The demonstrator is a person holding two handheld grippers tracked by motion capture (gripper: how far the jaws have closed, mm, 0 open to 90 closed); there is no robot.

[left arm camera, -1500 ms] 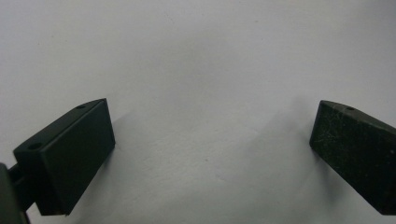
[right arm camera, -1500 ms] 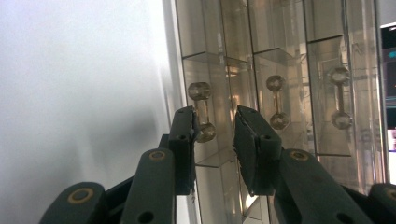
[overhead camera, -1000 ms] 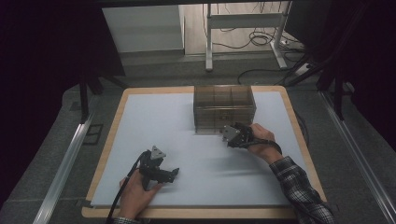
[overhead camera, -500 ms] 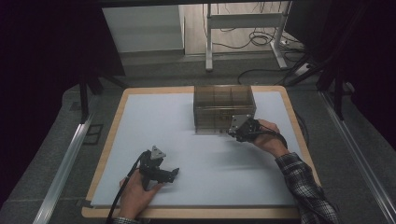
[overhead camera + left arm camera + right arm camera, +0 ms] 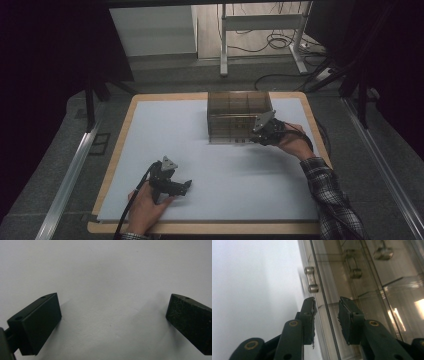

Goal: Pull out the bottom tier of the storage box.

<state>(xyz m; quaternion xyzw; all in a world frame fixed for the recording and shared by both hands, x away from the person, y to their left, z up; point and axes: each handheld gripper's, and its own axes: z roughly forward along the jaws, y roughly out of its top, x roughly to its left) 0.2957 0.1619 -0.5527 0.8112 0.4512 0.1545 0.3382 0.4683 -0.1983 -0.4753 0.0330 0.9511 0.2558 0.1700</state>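
Black jaws of the right gripper (image 5: 325,317) stood a little apart, straddling the thin edge of a smoky clear plastic box (image 5: 239,116); one jaw sat outside the wall and one inside, and I could not tell whether they were pressing it. Just ahead of the jaws a small metal hinge (image 5: 311,279) was fixed to that edge. The right hand (image 5: 295,144) lay behind the gripper, its checked sleeve (image 5: 331,200) trailing back off the table (image 5: 165,127). The box stood at the far side of the pale mat. Well away from it, near the front edge, the left gripper (image 5: 181,188) rested in the left hand (image 5: 145,210), its jaws spread wide over bare mat with nothing between them.
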